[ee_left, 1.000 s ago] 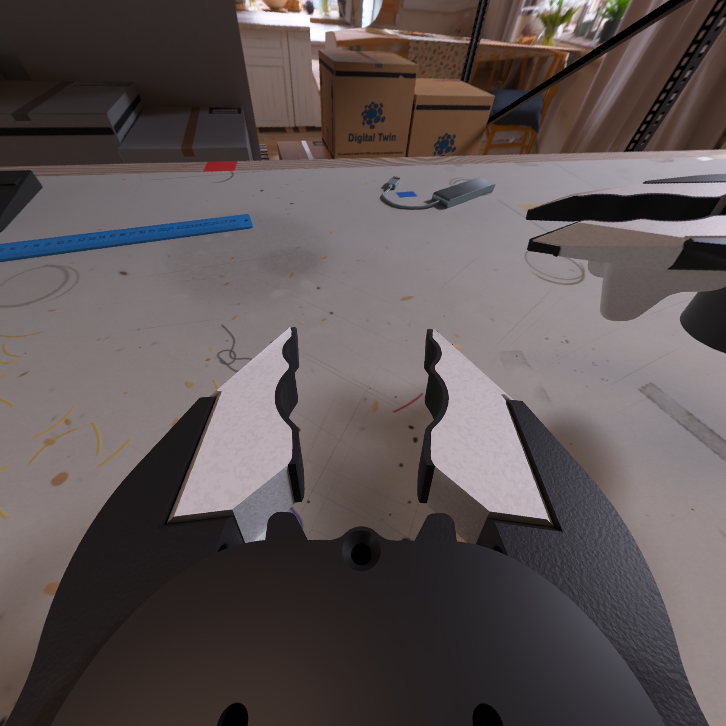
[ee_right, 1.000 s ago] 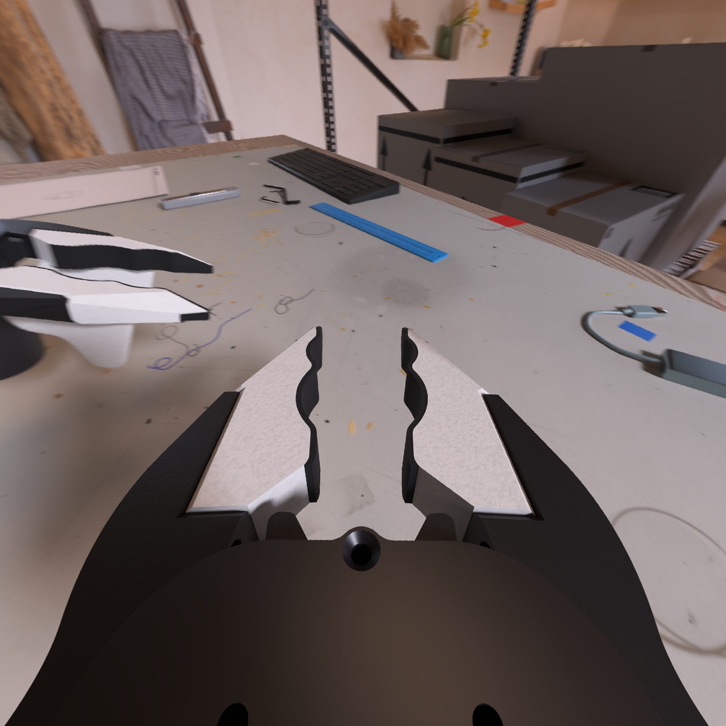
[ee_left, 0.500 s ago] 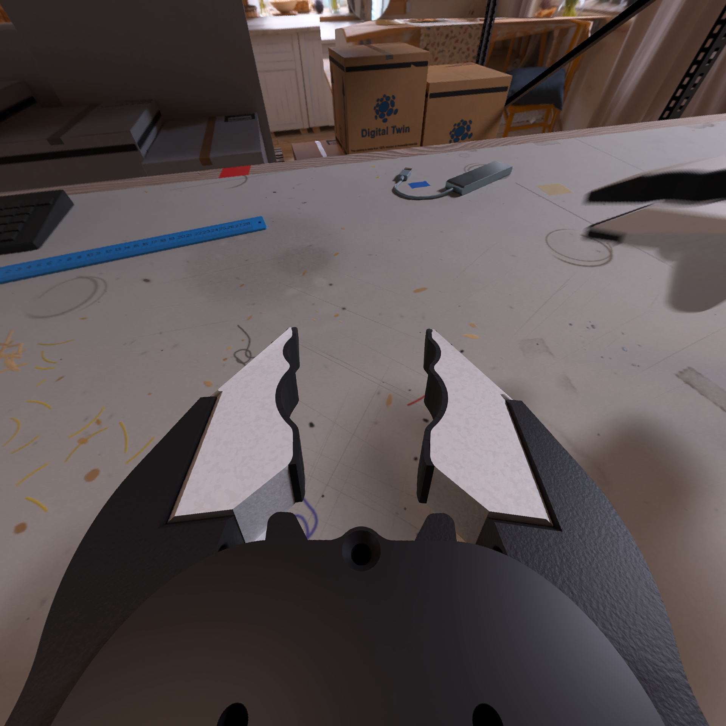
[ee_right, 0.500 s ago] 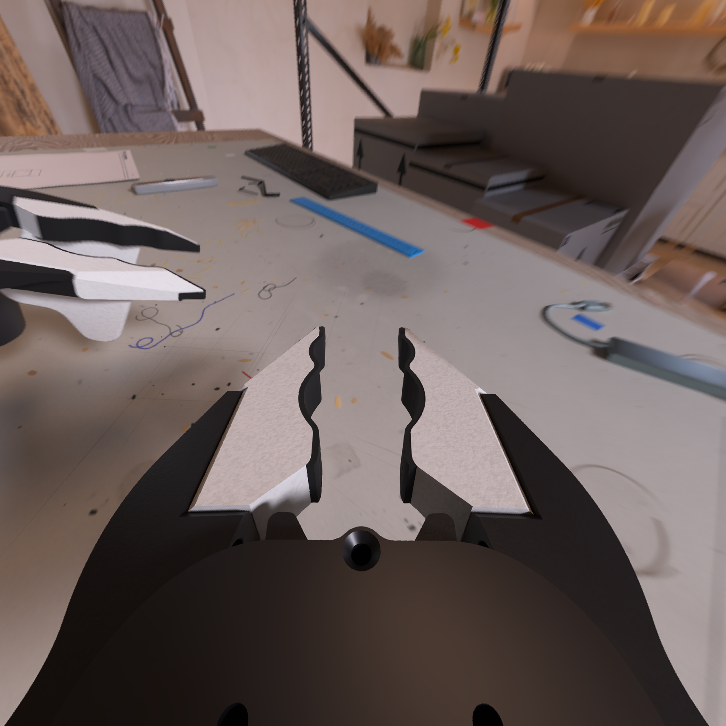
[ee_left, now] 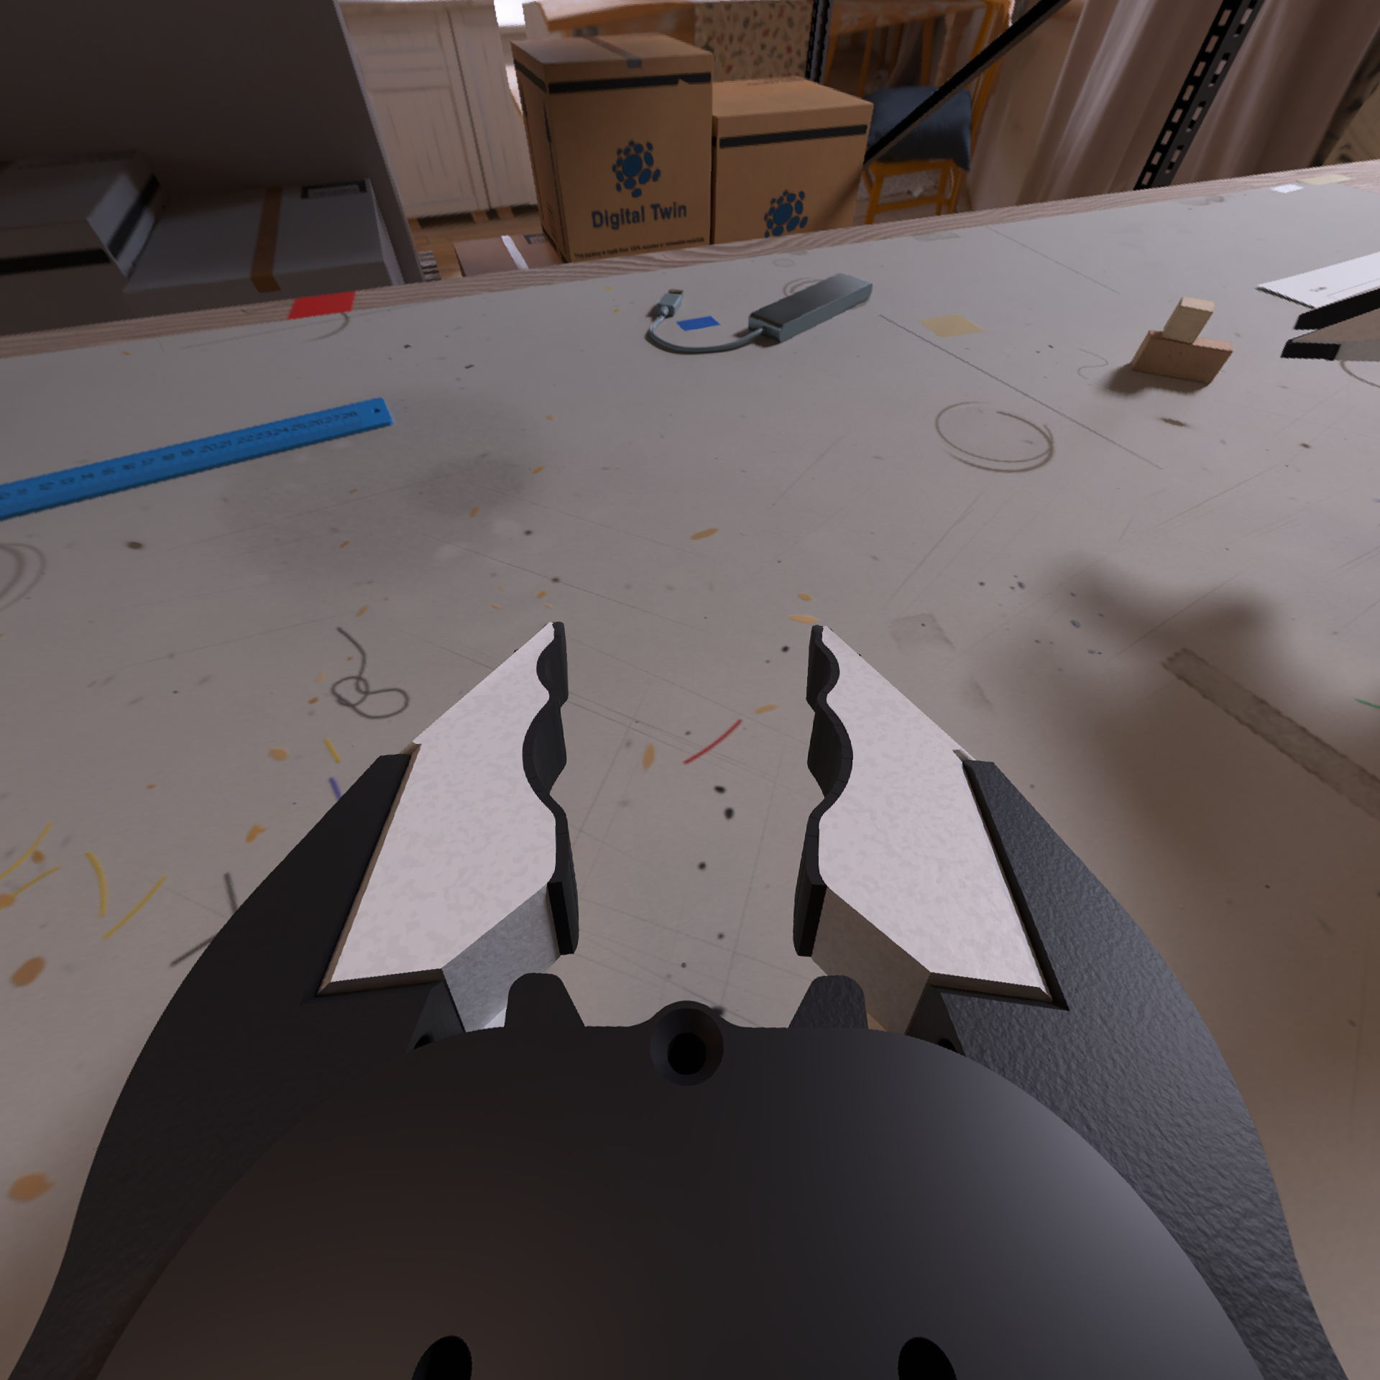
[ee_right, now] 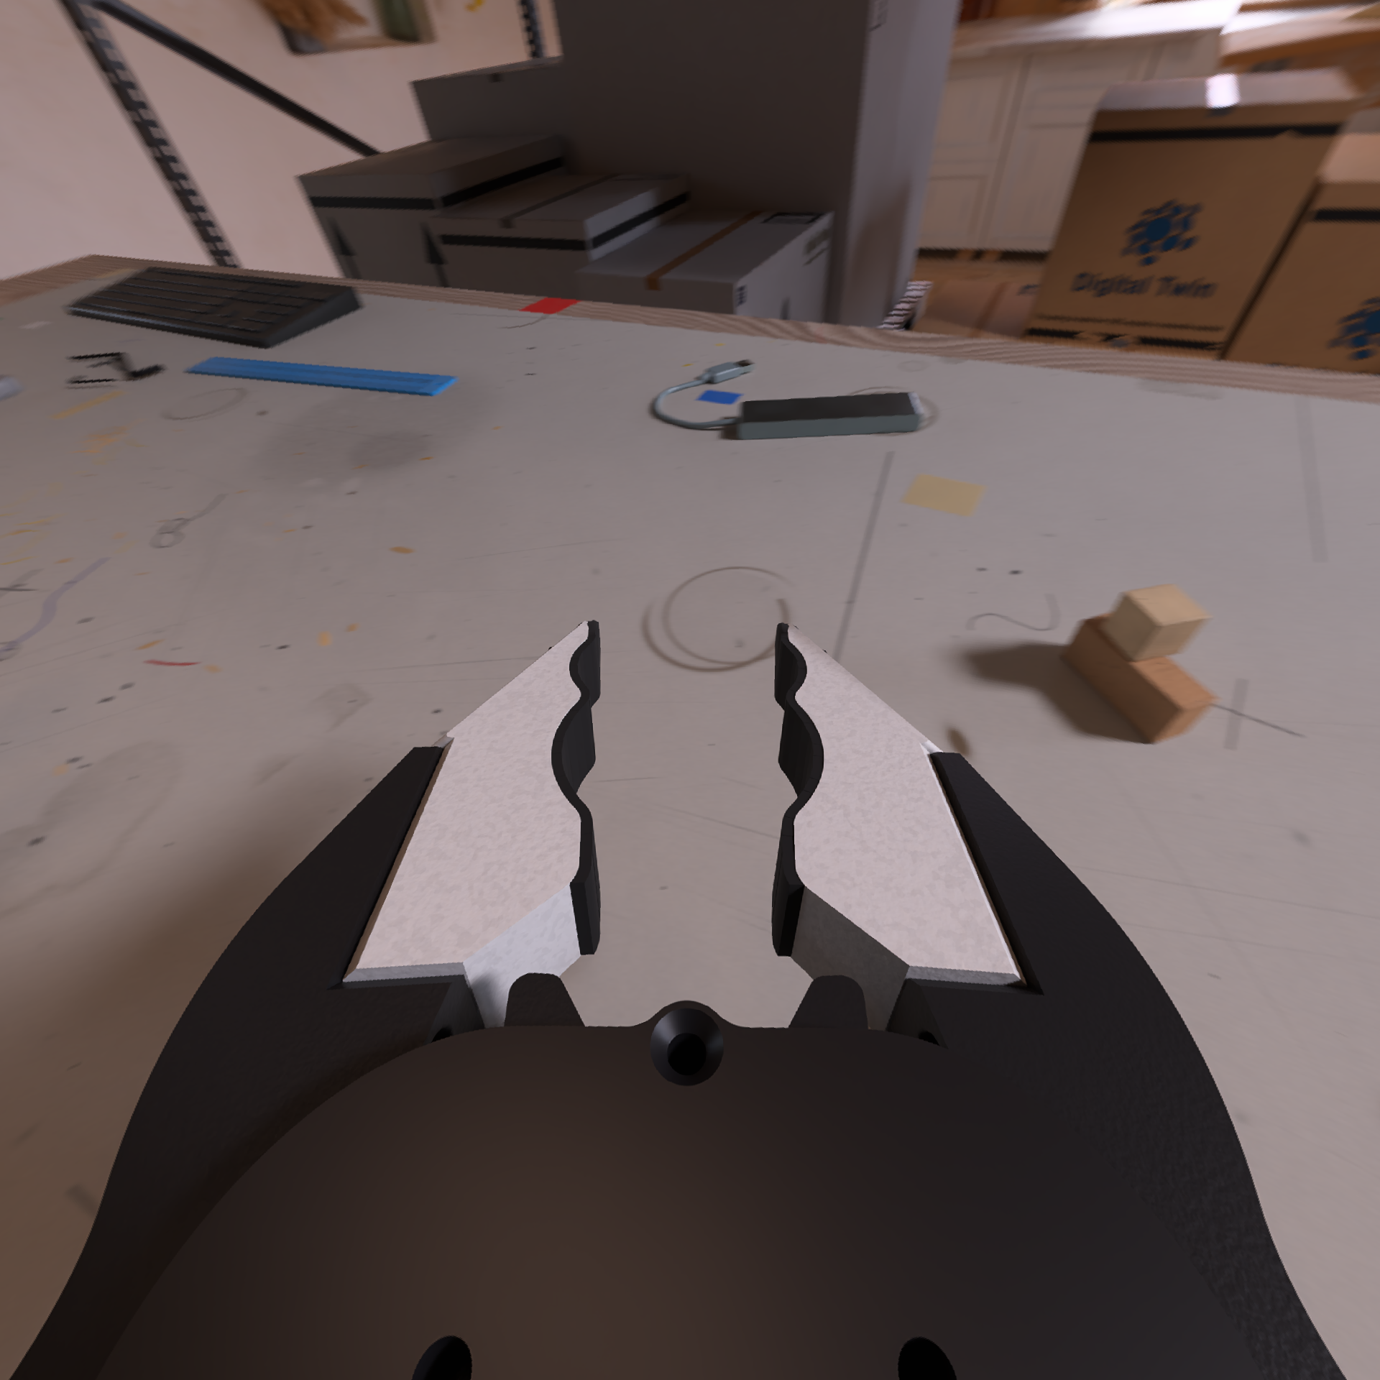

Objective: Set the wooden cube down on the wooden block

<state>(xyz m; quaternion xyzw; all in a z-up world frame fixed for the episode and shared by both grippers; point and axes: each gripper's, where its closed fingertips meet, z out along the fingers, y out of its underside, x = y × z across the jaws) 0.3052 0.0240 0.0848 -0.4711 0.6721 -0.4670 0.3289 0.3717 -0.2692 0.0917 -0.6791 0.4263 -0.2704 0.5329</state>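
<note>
A pale wooden cube [ee_right: 1154, 621] rests on the far end of a darker wooden block [ee_right: 1135, 685] lying on the grey table, to the right in the right wrist view. The pair also shows far right in the left wrist view, cube [ee_left: 1187, 319] on block [ee_left: 1180, 357]. My right gripper [ee_right: 685, 631] is open and empty, above the table to the left of the block. My left gripper [ee_left: 685, 633] is open and empty over the table's middle. The right gripper's fingertips [ee_left: 1337, 332] show at the right edge of the left wrist view, beside the block.
A grey USB hub with cable [ee_right: 806, 412] lies beyond the block, also in the left wrist view [ee_left: 784, 314]. A blue ruler [ee_left: 187, 454] lies at left, and a black keyboard [ee_right: 216, 302] at the far left. Cardboard boxes [ee_left: 620, 142] stand past the table edge.
My right gripper has swung to the right, bringing the cube and block into its view. In the left wrist view the right gripper has slid off to the right edge, uncovering the block.
</note>
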